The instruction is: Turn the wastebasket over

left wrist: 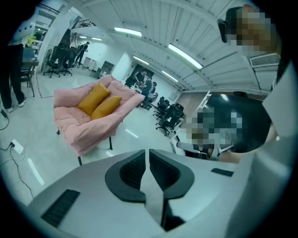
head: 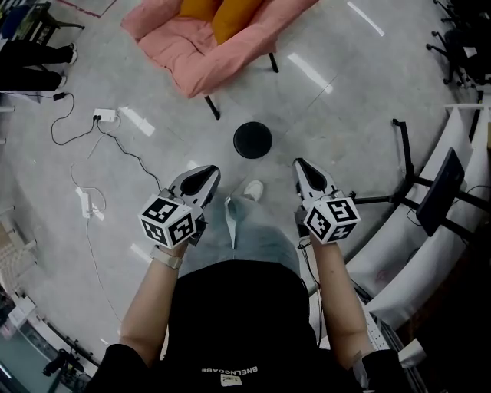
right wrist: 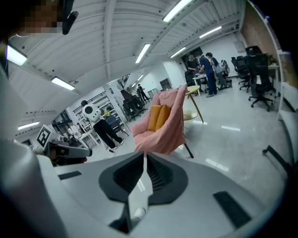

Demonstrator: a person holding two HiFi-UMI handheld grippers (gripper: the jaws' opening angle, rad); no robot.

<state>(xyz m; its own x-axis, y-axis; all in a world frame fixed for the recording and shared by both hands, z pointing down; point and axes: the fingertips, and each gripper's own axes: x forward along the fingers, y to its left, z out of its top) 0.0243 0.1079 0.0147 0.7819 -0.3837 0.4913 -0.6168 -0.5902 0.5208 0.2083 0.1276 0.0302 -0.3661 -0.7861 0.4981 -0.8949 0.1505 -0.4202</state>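
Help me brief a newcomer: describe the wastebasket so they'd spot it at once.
Find the pink armchair with orange cushions at the top of the head view. On the grey floor just in front of it sits the wastebasket. It is the only round, solid black thing there, a dark disc from above.

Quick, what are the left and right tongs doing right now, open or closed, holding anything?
Left tongs: closed, holding nothing.
Right tongs: closed, holding nothing.
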